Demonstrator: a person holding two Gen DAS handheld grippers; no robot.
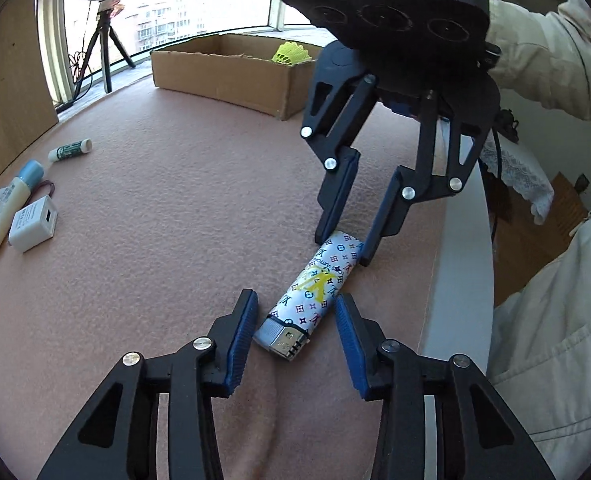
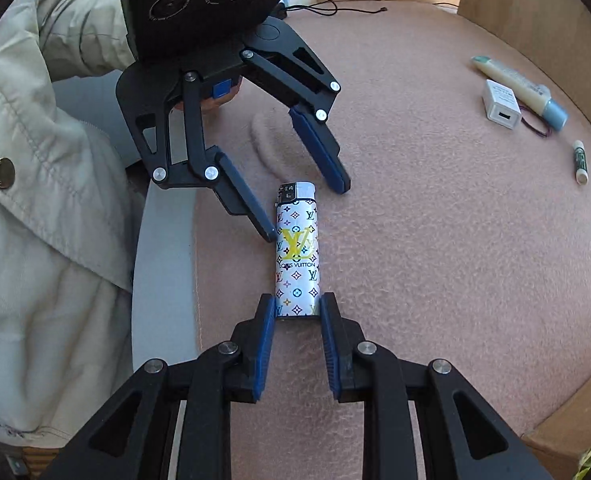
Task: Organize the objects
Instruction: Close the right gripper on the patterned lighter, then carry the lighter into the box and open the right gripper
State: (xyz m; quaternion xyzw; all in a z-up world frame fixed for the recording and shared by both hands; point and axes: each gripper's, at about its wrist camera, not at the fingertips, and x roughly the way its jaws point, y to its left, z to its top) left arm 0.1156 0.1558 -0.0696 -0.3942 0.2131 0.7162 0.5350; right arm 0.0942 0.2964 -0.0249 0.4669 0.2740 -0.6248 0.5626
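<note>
A white patterned lighter (image 1: 315, 288) lies flat on the pink cloth, also in the right wrist view (image 2: 297, 256). My right gripper (image 2: 297, 308) is closed on the lighter's base end; it shows from the front in the left wrist view (image 1: 341, 250). My left gripper (image 1: 295, 308) is open, its jaws either side of the lighter's metal end without touching it. It shows in the right wrist view (image 2: 309, 214) too.
A cardboard box (image 1: 231, 74) with a yellow shuttlecock (image 1: 291, 54) stands at the far side. A white charger (image 1: 33, 224), a cream tube (image 1: 3, 216) and a small green-white stick (image 1: 69, 150) lie to the left. The table edge (image 1: 459, 280) is close on the right.
</note>
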